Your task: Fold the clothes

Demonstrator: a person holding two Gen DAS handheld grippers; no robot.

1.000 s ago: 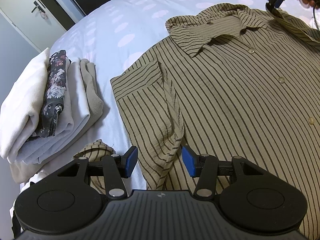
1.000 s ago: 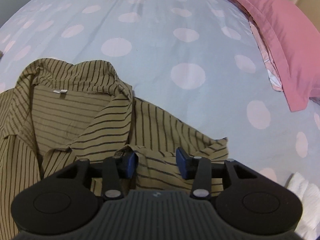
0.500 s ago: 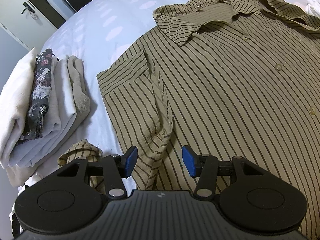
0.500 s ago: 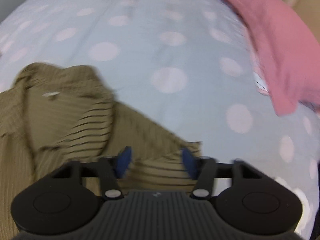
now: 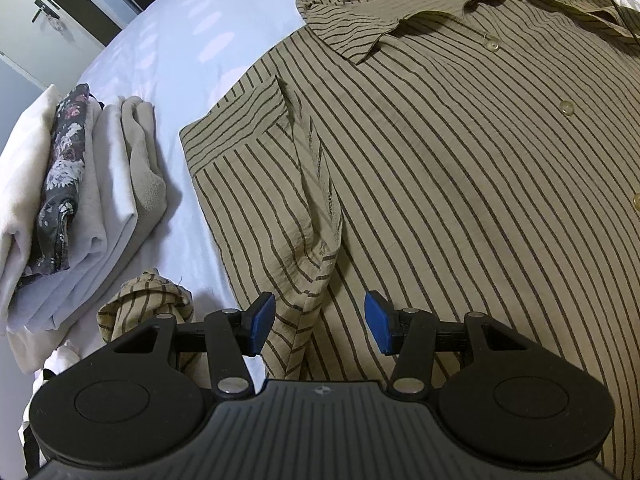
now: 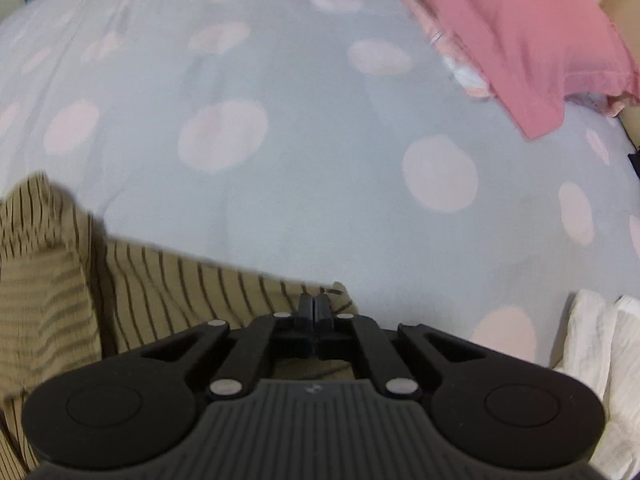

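On the far left of the left wrist view, one stack of folded clothes [image 5: 76, 200] lies on the bed [image 5: 192, 52]: pale folded pieces with one dark floral piece [image 5: 66, 168] tucked between them. Just beside the stack, nearer the camera, sits one small crumpled bit of striped cloth [image 5: 148, 300], touching the sheet. To the right, one tan striped shirt [image 5: 460, 184] is spread flat on the bed, front up, its collar [image 5: 360, 20] towards the top of the view. Three buttons show down its placket; the top button [image 5: 493, 45] is just under the collar. One short sleeve [image 5: 256, 128] points left towards the stack, with a raised crease running along the side seam below it. The left tool [image 5: 319, 322] hangs over the shirt's lower side edge with its two blue pads [image 5: 262, 318] released and well apart; the cloth lies under the gap, and neither pad presses on it.

In the right wrist view, blurred, the shirt [image 6: 160, 292] fills the lower left corner. The right tool [image 6: 315, 306] is clenched, its two fingers pressed together at the shirt's edge; whether cloth is pinched between them cannot be told. Beyond lies the dotted sheet [image 6: 300, 140]. At upper right rests one pink pillow [image 6: 520, 32], and at the lower right edge some white folded cloth [image 6: 604, 344].
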